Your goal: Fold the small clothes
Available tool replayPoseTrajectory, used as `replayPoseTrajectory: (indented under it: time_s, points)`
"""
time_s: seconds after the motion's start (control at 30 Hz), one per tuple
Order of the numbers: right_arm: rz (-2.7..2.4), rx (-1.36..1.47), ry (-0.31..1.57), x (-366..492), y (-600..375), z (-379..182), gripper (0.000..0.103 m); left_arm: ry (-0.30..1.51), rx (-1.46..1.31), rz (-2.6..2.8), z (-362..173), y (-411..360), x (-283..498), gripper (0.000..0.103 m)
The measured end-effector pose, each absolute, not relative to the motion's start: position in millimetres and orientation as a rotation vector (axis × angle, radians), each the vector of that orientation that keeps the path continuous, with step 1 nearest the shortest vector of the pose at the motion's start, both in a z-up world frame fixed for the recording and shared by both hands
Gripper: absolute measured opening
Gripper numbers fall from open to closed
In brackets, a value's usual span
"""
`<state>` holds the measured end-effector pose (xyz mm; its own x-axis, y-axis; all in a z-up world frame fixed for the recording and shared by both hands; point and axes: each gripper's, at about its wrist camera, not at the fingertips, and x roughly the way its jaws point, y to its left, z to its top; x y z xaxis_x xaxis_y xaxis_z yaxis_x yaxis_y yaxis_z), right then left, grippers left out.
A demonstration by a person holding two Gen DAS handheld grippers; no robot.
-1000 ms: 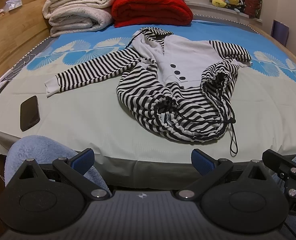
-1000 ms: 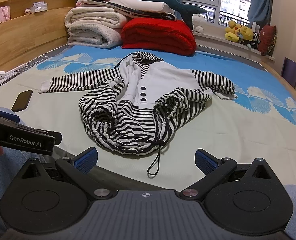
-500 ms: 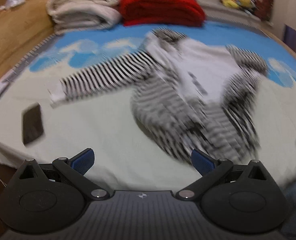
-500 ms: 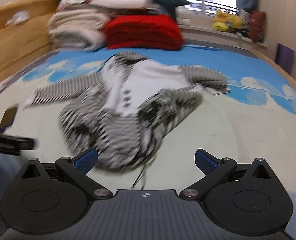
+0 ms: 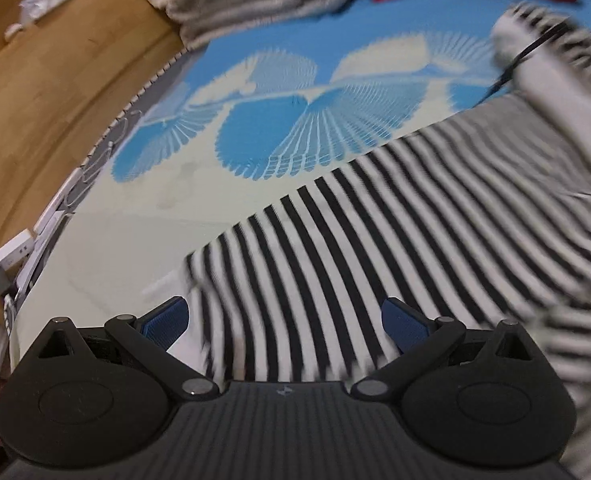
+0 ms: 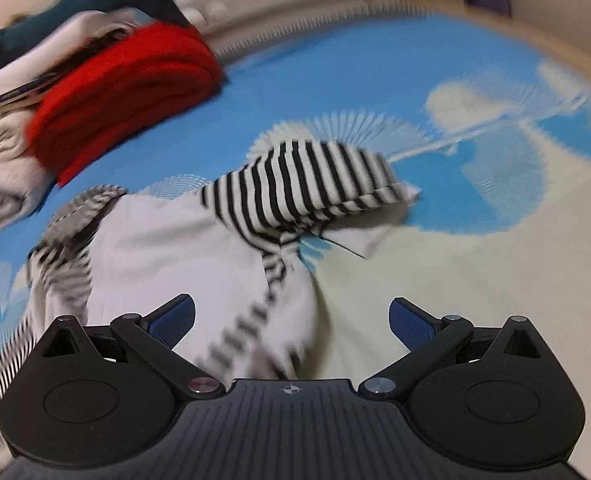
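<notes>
The black-and-white striped knit garment (image 5: 395,248) lay spread on the blue-and-cream patterned bed (image 5: 143,216). Its long sleeve ran diagonally away from the left gripper (image 5: 285,320), cuff between released jaws. The right gripper (image 6: 291,320), jaws likewise released, faced the bunched opposite sleeve (image 6: 307,180).

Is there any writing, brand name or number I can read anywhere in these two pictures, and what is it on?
No readable words or numbers in either view.
Left gripper: a small emblem on its body, no letters legible.
Right gripper: a small cross-in-circle mark on its body, a sign only, no text.
Striped garment, red blanket and bed sheet: no lettering visible; both views are motion-blurred.
</notes>
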<state>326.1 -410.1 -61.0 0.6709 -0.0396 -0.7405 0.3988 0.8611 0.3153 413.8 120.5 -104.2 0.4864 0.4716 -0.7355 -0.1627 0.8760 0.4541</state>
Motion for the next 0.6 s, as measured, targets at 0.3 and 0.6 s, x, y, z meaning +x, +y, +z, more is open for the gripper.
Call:
replayPoseTrajectory:
  time_s: [0.3,0.6]
  points:
    - [-0.566,0.543,0.852,466,-462,-116,0.008,0.718,0.834,0.51,-168,126,476,0.103]
    - [-0.934,0.316,0.724,449,-560,-100,0.003,0.64,1.024,0.703,-184,168,550,0.101]
